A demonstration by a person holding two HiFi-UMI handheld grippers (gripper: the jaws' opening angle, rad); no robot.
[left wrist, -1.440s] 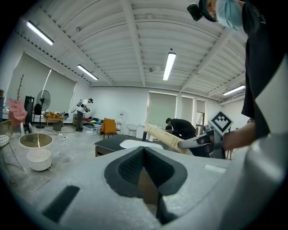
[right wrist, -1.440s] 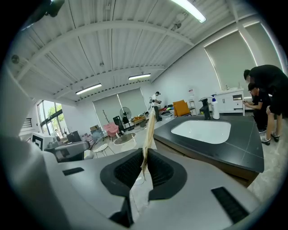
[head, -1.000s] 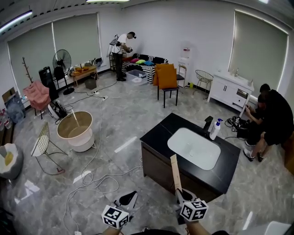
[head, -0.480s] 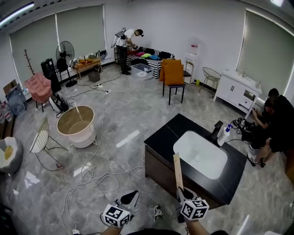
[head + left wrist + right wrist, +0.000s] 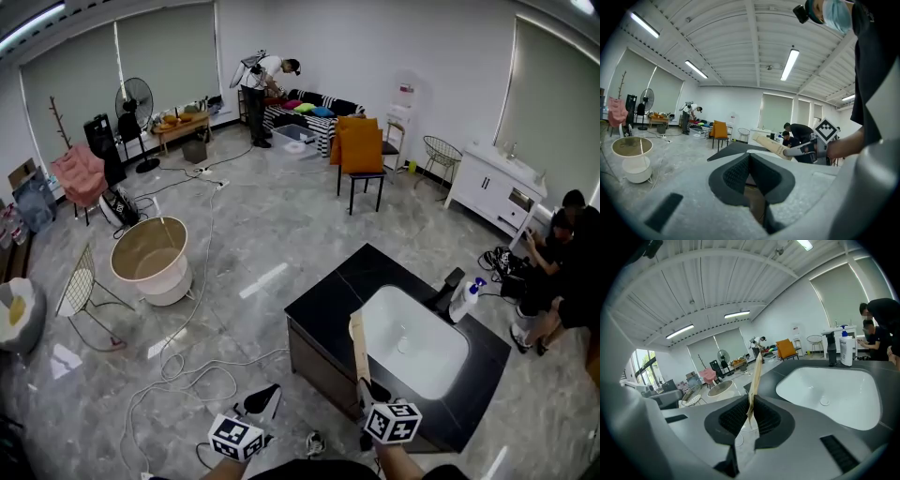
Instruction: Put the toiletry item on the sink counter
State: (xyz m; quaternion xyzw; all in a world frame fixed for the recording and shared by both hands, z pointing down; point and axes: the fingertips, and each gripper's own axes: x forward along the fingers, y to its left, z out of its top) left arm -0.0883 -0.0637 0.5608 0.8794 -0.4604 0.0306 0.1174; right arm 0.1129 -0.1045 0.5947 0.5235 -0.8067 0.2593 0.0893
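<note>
A long flat beige box (image 5: 357,345), the toiletry item, stands up from my right gripper (image 5: 367,386), which is shut on its lower end. In the right gripper view the box (image 5: 755,376) rises edge-on between the pads (image 5: 765,418). It hangs over the near left edge of the black sink counter (image 5: 323,300) with its white basin (image 5: 417,342). My left gripper (image 5: 265,401) is low at the left, over the floor, shut with nothing in it (image 5: 749,164). From the left gripper view the box (image 5: 771,146) shows at the right.
A black faucet (image 5: 448,286) and a white pump bottle (image 5: 464,300) stand at the counter's far side. Cables (image 5: 187,366) trail over the floor on the left, near a round tub (image 5: 150,258). People crouch at the right (image 5: 562,267). An orange chair (image 5: 361,155) stands farther back.
My view has moved closer to the counter's near left corner, and the counter has shifted lower in the picture. Both grippers keep their places, the right one holding the box throughout.
</note>
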